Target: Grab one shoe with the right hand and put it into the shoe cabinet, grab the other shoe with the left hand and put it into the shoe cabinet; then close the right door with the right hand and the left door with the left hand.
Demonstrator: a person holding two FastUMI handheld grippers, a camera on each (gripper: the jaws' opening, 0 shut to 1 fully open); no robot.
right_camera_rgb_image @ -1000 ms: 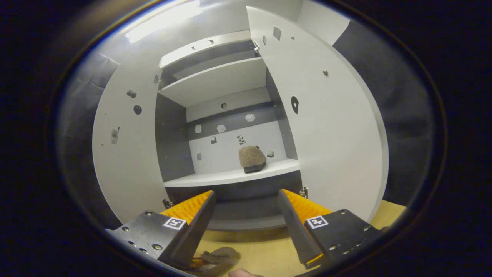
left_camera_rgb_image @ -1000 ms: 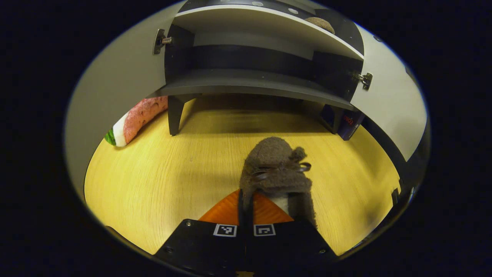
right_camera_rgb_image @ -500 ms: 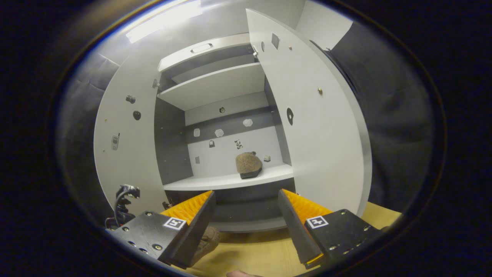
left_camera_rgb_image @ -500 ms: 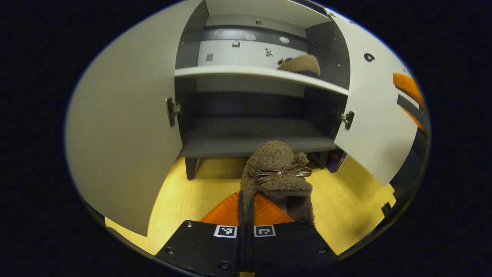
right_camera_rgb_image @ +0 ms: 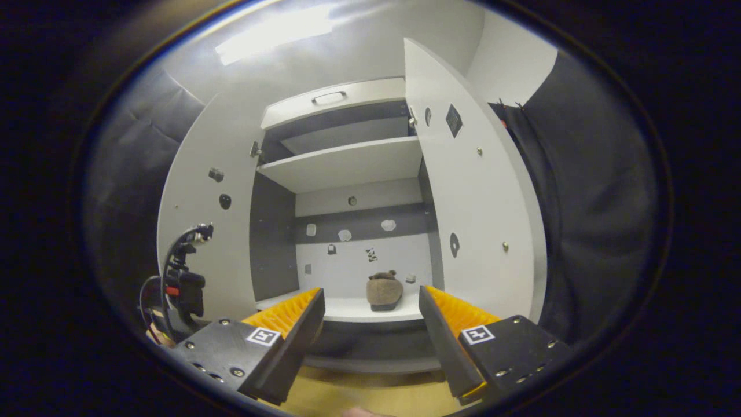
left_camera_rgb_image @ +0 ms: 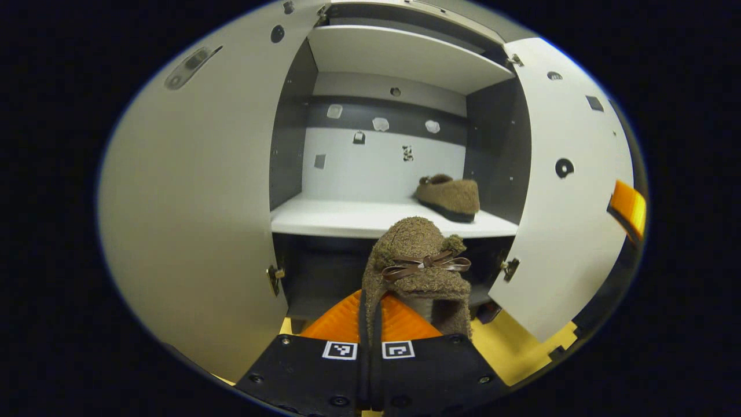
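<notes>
A: Where are the shoes?
B: One fuzzy brown slipper with a leather bow (left_camera_rgb_image: 418, 263) is pinched between the closed fingers of the left hand-held gripper (left_camera_rgb_image: 370, 307), in front of the white shoe cabinet (left_camera_rgb_image: 393, 217). Its twin slipper (left_camera_rgb_image: 450, 196) sits on the white middle shelf (left_camera_rgb_image: 347, 217), at 1 o'clock.
A: The right hand-held gripper (right_camera_rgb_image: 370, 324)?
B: Spread wide, holding nothing. Both white doors, left (left_camera_rgb_image: 197, 191) and right (left_camera_rgb_image: 570, 191), stand open.

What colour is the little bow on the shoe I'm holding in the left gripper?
Dark brown, on the fuzzy lighter-brown shoe; the left gripper view shows it best.
</notes>
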